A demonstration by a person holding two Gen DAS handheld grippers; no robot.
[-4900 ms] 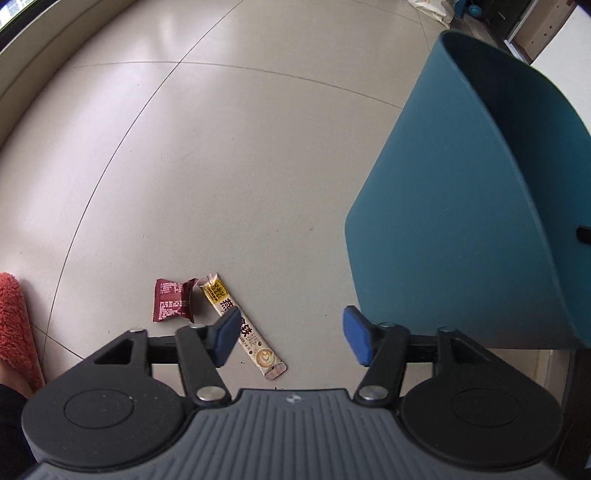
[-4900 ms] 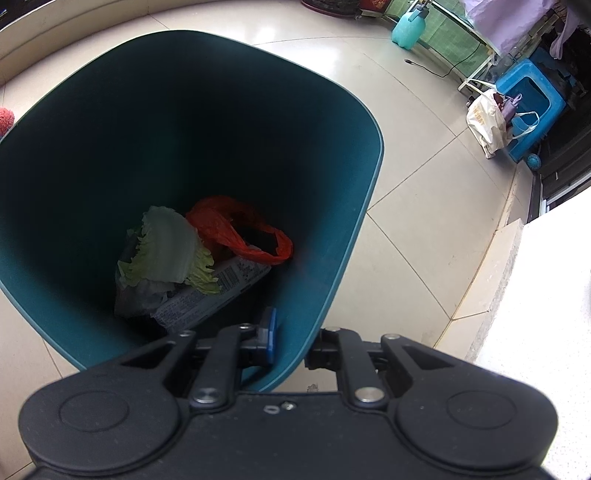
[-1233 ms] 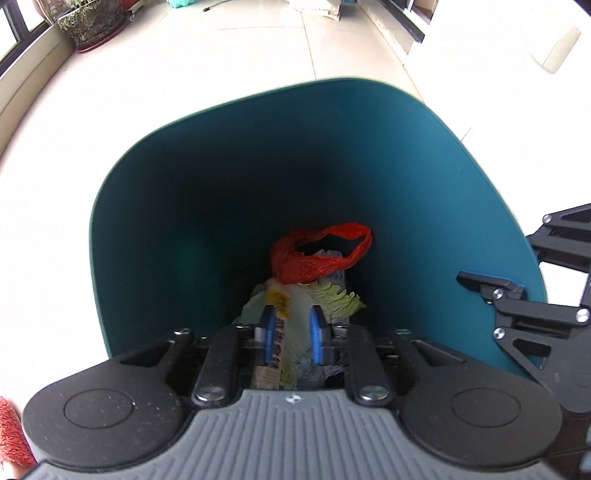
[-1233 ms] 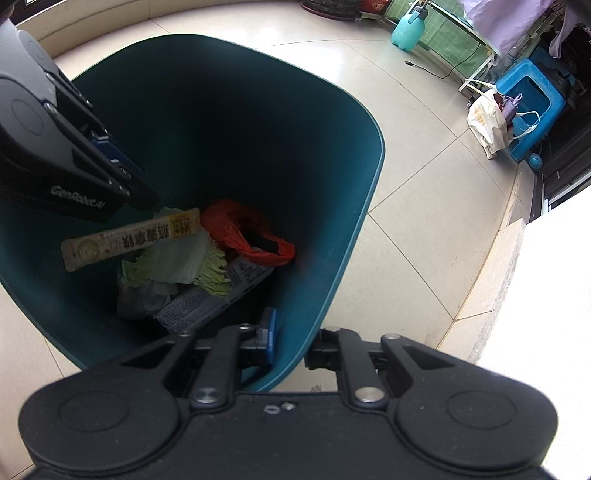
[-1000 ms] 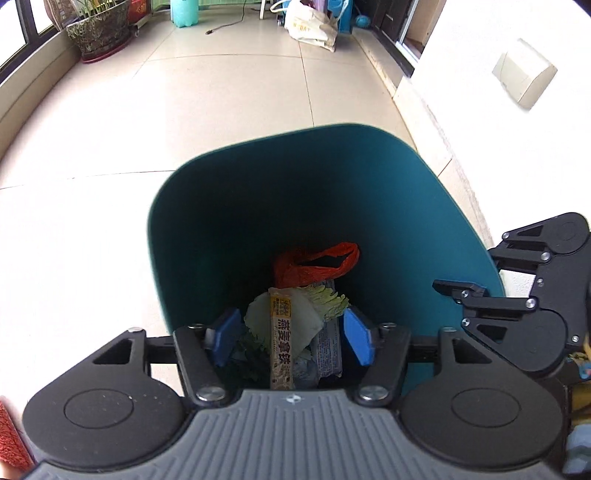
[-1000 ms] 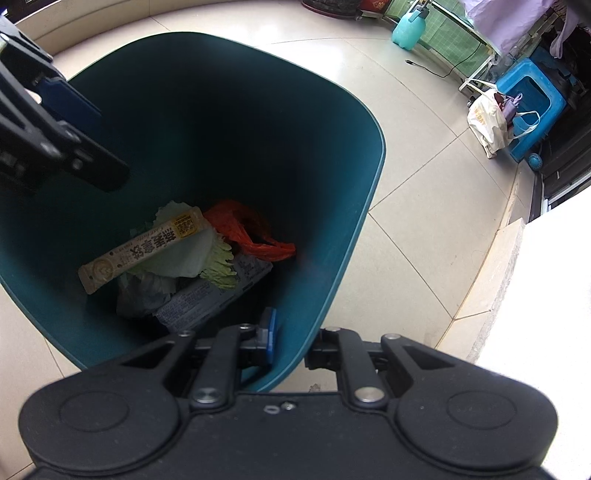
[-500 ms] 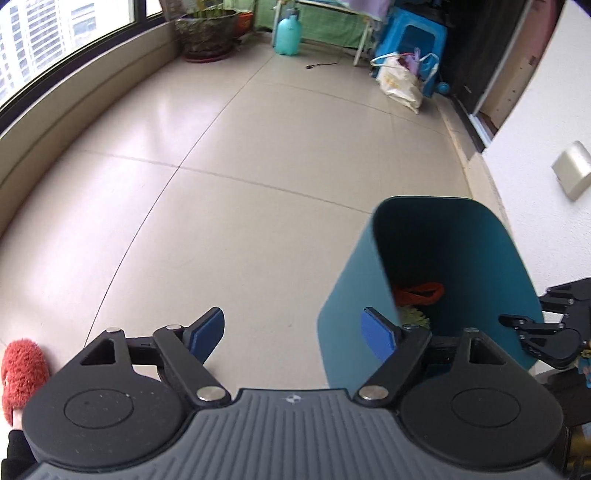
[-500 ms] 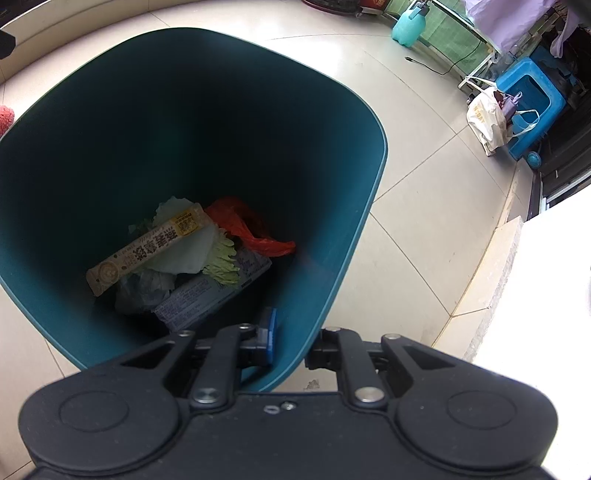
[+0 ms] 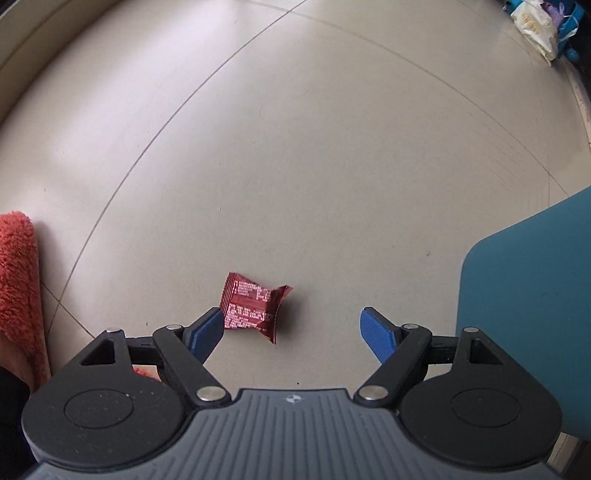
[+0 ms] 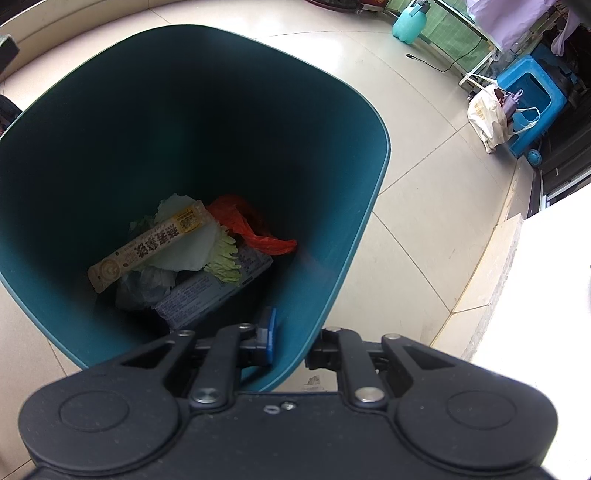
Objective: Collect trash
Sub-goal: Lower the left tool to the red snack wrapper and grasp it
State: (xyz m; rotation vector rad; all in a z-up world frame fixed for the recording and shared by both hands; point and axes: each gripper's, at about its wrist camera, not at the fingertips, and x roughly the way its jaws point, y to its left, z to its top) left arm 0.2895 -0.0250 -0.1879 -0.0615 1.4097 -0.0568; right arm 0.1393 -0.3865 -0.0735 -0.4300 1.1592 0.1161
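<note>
A crumpled dark red snack wrapper [image 9: 253, 308] lies on the tiled floor. My left gripper [image 9: 293, 328] hangs above it, jaws wide open, the wrapper just beyond the left blue pad [image 9: 207, 328] and untouched. The teal bin [image 10: 343, 206] stands tilted; my right gripper [image 10: 291, 341] is shut on its near rim, one pad inside and one outside. Inside lie a long beige sachet [image 10: 147, 243], a cabbage leaf [image 10: 192, 251], a red plastic bag [image 10: 251, 225] and a printed packet [image 10: 207, 291]. The bin's outer wall [image 9: 532, 295] shows at the right of the left wrist view.
An orange fluffy slipper [image 9: 16, 288] sits at the left edge beside the wrapper. A low ledge [image 9: 22, 48] curves along the far left. Farther off stand a white bag [image 10: 487, 114], a blue stool [image 10: 532, 96] and a turquoise jug [image 10: 410, 20]. A white wall [image 10: 554, 295] runs right of the bin.
The left gripper let the beige sachet drop into the bin, opened wide, swung left out of the bin and came down over the red wrapper. The right gripper kept its hold on the rim.
</note>
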